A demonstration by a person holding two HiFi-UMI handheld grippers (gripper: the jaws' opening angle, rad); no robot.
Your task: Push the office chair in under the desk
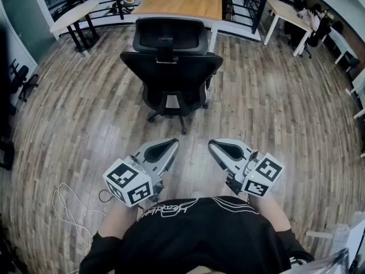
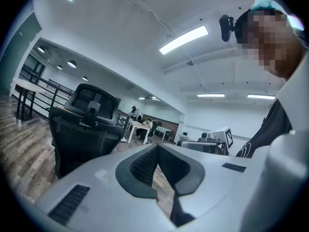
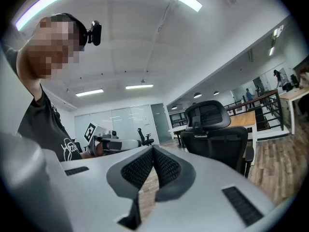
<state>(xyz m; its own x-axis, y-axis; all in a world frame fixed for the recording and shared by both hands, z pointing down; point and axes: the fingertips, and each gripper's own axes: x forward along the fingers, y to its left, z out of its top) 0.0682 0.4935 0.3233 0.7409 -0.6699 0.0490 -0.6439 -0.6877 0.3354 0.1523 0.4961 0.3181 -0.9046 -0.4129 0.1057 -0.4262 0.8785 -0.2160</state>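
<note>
Left gripper [image 1: 171,145] sits lower left of centre in the head view, jaws pressed together with nothing between them. It is level and its tips aim up-frame at the chair back. Right gripper [image 1: 214,145] mirrors it lower right of centre: also closed, empty, and aimed the same way. The two are side by side, near each other but not touching, and both are well apart from the chair.

My read is that closed jaws make two blunt pushers, spaced to land on either side of the backrest so the chair rolls straight.

Office chair [image 1: 171,73] is at upper centre, on the wood floor [image 1: 274,113] between the person and the desk [image 1: 182,4] at the top edge.
- Backrest and headrest face the person, so the seat front points up-frame at the desk.
- Its long axis is upright, wheels to headrest, with no visible tilt.
- The wheel base looks short of the desk, so it's probably not tucked in yet.
- The seat itself is hidden behind the backrest.
</note>
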